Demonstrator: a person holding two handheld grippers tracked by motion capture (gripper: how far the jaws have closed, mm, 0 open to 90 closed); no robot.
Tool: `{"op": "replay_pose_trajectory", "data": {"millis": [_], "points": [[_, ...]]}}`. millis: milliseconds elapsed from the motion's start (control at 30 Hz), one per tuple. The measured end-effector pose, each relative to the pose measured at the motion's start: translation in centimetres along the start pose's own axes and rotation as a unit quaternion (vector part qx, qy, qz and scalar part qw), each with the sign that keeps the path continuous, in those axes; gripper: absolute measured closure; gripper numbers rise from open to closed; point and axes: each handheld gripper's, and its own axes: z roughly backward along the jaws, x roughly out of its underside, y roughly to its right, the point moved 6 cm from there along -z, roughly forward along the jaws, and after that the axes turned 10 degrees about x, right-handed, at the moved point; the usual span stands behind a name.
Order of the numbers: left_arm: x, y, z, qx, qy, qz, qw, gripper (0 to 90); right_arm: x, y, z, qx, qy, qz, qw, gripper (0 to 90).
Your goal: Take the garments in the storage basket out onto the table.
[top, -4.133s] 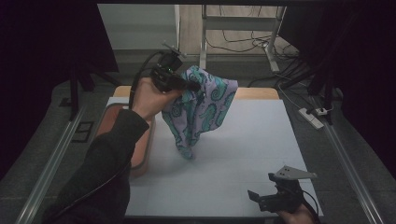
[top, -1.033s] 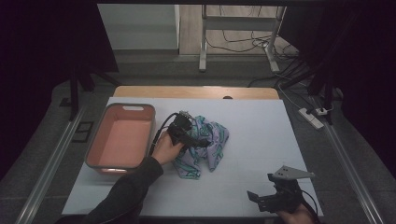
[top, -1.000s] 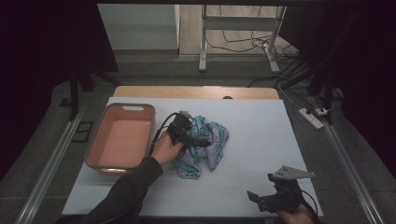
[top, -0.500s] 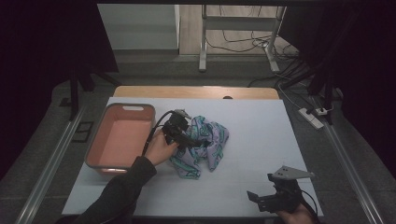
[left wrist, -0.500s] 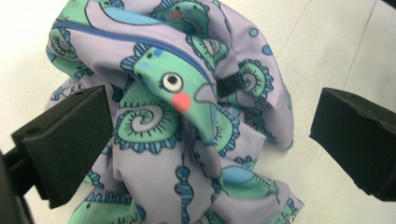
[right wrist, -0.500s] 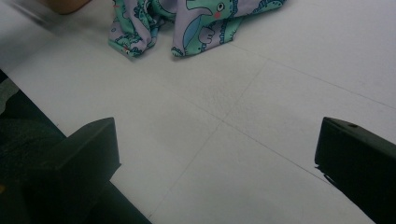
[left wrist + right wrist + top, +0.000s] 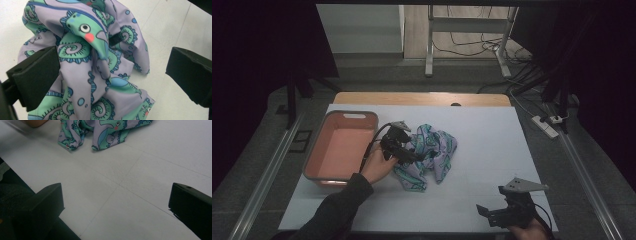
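A crumpled lilac cloth [image 7: 432, 152] printed with green and blue cartoon animals lies in a heap on the white table sheet [image 7: 492, 140], left of centre. My left gripper [image 7: 411, 156] rests at the cloth's left edge and is open. In the left gripper view, folds of the cloth [image 7: 85, 37] bulge between the wide-apart jaws of the left gripper [image 7: 112, 73] without being clamped. My right gripper [image 7: 493, 215] sits low at the table's front right, open, with bare sheet between its jaws. The right gripper view shows the right gripper [image 7: 115, 205] and the cloth [image 7: 100, 130] farther off.
A pink tub [image 7: 312, 160] with a grey rim stands at the table's left, just beside my left hand. A power strip [image 7: 544, 125] and cables lie on the floor past the right edge. Metal rails run along both sides.
The cloth, held up in the air four seconds ago, now lies on the table. In the last second the left gripper let it go and backed slightly left. The right gripper stayed put.
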Motion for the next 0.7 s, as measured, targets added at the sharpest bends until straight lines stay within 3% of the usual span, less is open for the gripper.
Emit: {"op": "replay_pose_trajectory", "data": {"millis": [700], "points": [[1.0, 0.9, 1.3, 0.030, 0.013, -0.014, 0.9994, 0.0, 0.0, -0.2, 0.1, -0.003, 0.006, 0.007, 1.0000, 0.0]]}}
